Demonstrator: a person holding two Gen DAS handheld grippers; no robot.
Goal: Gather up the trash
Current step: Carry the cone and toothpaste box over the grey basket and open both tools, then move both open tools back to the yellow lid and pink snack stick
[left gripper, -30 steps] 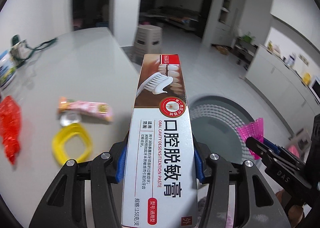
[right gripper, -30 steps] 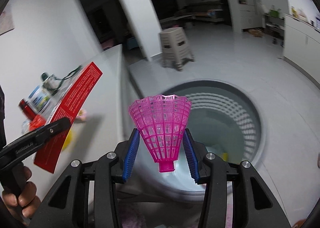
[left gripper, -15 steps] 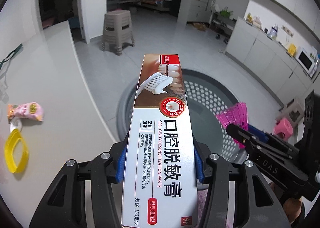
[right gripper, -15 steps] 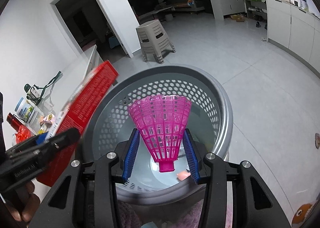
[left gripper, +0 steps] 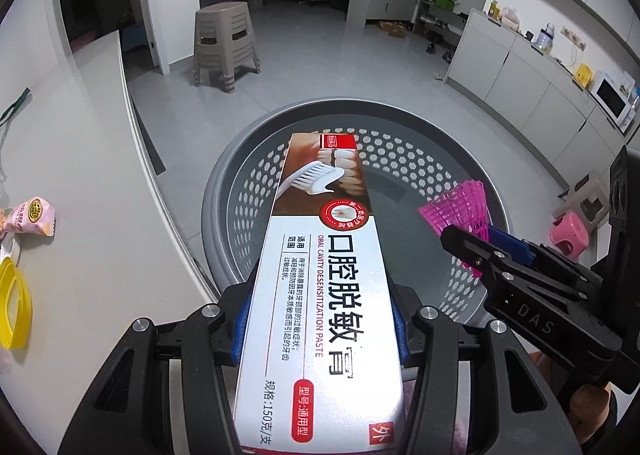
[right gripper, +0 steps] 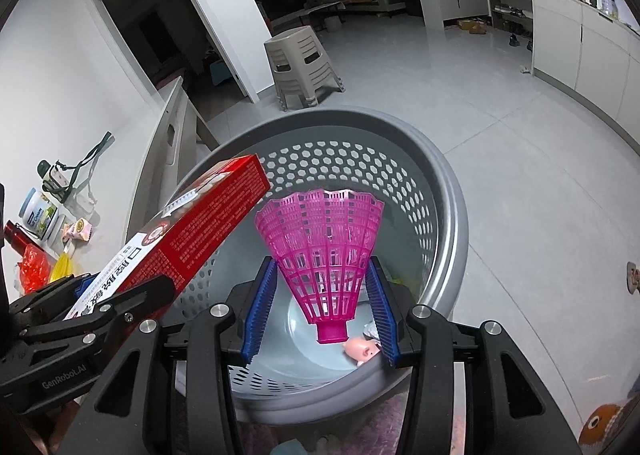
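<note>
My left gripper [left gripper: 322,325] is shut on a long white and red toothpaste box [left gripper: 320,275], which points out over a grey perforated basket [left gripper: 214,215] on the floor. The right gripper [right gripper: 321,287] is shut on a pink plastic shuttlecock [right gripper: 324,251], skirt up, above the basket's [right gripper: 452,207] inside. In the left wrist view the shuttlecock [left gripper: 460,207] and right gripper [left gripper: 476,243] sit at the right over the basket's rim. In the right wrist view the box [right gripper: 192,231] and left gripper [right gripper: 116,287] sit at the left. A small pink toy [right gripper: 362,349] and scraps lie on the basket's bottom.
A white table [left gripper: 80,175] stands left of the basket with a pink snack packet [left gripper: 30,215], a yellow ring [left gripper: 14,303], a jar [right gripper: 40,215] and a red wrapper [right gripper: 32,267]. Stacked grey stools [left gripper: 226,43] stand beyond. A pink stool [left gripper: 568,235] and cabinets [left gripper: 520,75] are at the right.
Both grippers have swung away from the table and come down over the basket, which now fills the middle of both views. Both grips are unchanged.
</note>
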